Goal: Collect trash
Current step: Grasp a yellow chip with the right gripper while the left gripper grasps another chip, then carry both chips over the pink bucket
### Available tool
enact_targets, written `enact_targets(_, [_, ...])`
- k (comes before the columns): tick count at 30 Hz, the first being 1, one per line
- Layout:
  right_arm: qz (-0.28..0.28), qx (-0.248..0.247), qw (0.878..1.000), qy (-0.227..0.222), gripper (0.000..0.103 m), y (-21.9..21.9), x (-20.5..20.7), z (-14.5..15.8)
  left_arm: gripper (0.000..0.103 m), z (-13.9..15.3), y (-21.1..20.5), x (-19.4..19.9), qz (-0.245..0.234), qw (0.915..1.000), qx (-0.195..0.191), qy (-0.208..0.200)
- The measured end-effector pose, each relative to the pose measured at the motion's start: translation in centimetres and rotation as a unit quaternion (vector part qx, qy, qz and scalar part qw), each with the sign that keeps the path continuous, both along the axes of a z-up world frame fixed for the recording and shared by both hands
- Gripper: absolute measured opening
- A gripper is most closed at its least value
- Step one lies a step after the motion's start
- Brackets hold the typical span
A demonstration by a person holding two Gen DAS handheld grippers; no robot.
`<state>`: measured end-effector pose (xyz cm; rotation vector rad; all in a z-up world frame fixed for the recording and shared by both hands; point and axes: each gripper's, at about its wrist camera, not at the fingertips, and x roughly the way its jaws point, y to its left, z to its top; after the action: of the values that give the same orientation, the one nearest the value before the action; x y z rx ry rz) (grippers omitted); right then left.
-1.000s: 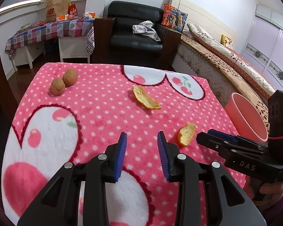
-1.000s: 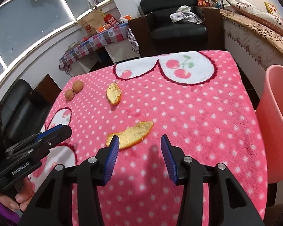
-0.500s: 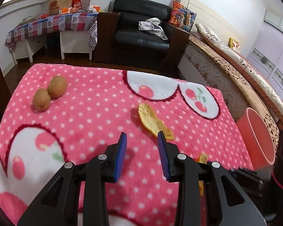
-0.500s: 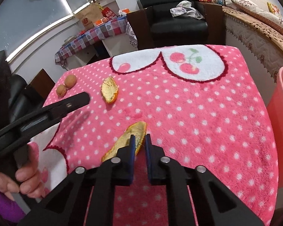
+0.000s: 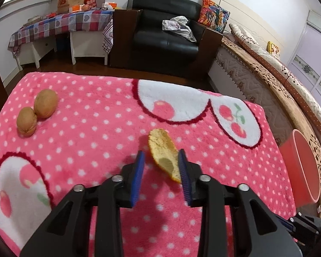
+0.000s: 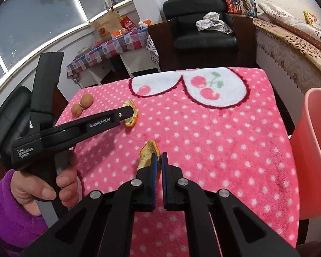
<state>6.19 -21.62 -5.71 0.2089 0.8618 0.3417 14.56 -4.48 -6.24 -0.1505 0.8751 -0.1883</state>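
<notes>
Two pieces of orange peel lie on the pink dotted blanket (image 5: 79, 141). The farther peel (image 5: 162, 152) sits between the blue pads of my left gripper (image 5: 161, 160), whose jaws are closing. Its right pad is at the peel's edge and its left pad stands clear of it. In the right wrist view the left gripper (image 6: 129, 112) reaches over that same peel (image 6: 131, 121). My right gripper (image 6: 159, 165) is shut on the nearer peel (image 6: 148, 152), pinching its near end while the rest rests on the blanket.
Two walnuts (image 5: 46, 103) (image 5: 26, 121) lie touching at the blanket's far left. A pink bin (image 6: 316, 150) stands off the table's right edge. A hand in a purple sleeve (image 6: 15, 205) holds the left gripper. A black armchair (image 5: 167, 36) and a bed lie beyond.
My left gripper moved forward across the blanket to the farther peel and its jaws narrowed around it. My right gripper shut on the nearer peel, staying in place.
</notes>
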Motion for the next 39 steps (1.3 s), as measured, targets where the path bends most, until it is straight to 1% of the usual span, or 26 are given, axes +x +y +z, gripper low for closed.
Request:
enact_targets(2, [-0.003,0.002,1.0,0.001,0.003,-0.3,-0.2,0.0,0.013,-0.2,-0.5,0.0,-0.003,0.9999,0.01,0.001])
enact_targets(4, [-0.005,0.005,1.0,0.001,0.003,-0.5,-0.3,0.1,0.008,-0.3,-0.8,-0.1,-0.002,0.9999,0.015,0.003])
enact_targets(7, [-0.007,0.007,1.0,-0.002,0.003,-0.8,-0.6,0.3,0.003,-0.2,-0.7,-0.4,0.0,0.9999,0.013,0.001])
enact_targets(12, [-0.01,0.013,1.0,-0.009,0.003,-1.4,-1.3,1.0,0.002,1.0,-0.8,-1.8,-0.007,0.9999,0.008,-0.009])
enact_targets(27, [-0.031,0.02,0.999,-0.026,0.003,-3.7,-3.7,2.8,0.002,5.3,-2.0,-8.1,-0.041,0.998,-0.023,-0.041])
enact_targets(39, [-0.042,0.019,0.997,-0.058,0.004,-4.9,-5.7,5.1,0.002,8.5,-2.7,-10.7,-0.056,0.9953,-0.032,-0.072])
